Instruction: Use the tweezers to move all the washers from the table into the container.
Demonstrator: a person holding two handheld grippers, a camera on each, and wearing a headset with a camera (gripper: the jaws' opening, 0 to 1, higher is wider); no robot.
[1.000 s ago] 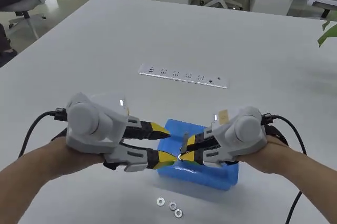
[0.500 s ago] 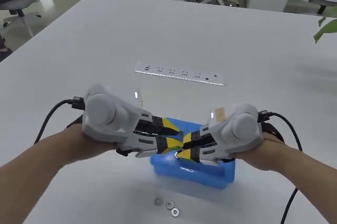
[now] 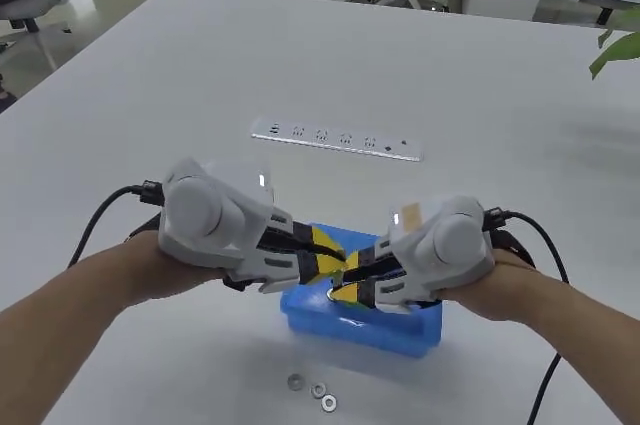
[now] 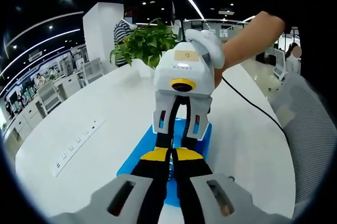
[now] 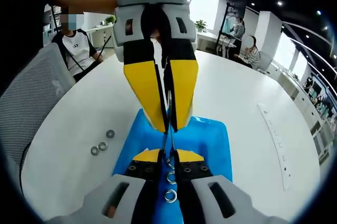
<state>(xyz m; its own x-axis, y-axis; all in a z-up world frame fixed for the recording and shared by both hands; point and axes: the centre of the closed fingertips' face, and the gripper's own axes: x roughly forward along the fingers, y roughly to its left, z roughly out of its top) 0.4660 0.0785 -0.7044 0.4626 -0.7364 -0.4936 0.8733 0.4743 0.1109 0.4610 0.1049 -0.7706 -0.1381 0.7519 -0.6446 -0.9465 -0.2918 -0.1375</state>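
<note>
Both grippers meet tip to tip over the blue container (image 3: 400,330). In the right gripper view my right gripper (image 5: 168,156) is shut on the perforated rear end of the metal tweezers (image 5: 169,184). The left gripper (image 5: 168,125) comes in from the top, its yellow jaws pressed together on the thin prongs. In the left gripper view my left gripper (image 4: 171,154) shows both jaws together. In the head view the left gripper (image 3: 333,263) and right gripper (image 3: 347,282) touch. Three washers (image 3: 317,391) lie on the table just in front of the container, also seen as washers (image 5: 102,145).
A white power strip (image 3: 335,140) lies on the white table (image 3: 450,75) beyond the container. Office chairs stand past the far edge and green leaves (image 3: 615,53) reach in at the right. Cables trail back from both grippers.
The left gripper stood open a second ago; it has moved right to the right gripper and its jaws have come together on the tweezers. The camera shifted a little.
</note>
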